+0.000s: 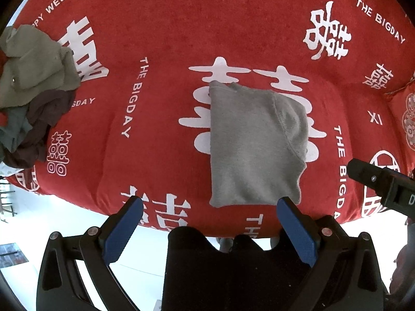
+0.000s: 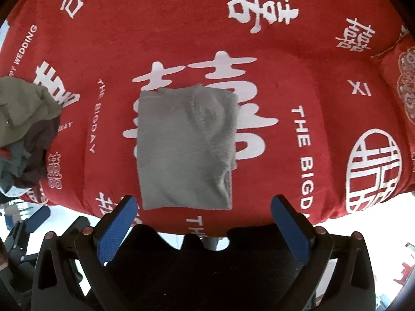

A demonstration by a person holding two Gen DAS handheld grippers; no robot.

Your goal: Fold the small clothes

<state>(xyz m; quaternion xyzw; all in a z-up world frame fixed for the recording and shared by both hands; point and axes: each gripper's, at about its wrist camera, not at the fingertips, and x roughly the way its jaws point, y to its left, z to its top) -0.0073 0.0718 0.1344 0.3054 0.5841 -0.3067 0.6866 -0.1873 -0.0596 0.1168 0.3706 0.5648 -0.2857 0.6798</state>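
Observation:
A grey garment lies folded into a neat rectangle on the red printed cloth; it also shows in the right wrist view. My left gripper is open and empty, just short of the garment's near edge. My right gripper is open and empty, with its fingers straddling the garment's near edge; its black body shows at the right of the left wrist view. A pile of unfolded clothes, olive, brown and teal, lies at the left; it also appears in the right wrist view.
The red cloth carries white characters and covers a cushioned surface. A red embroidered cushion lies at the right edge. The surface's near edge drops to a white floor.

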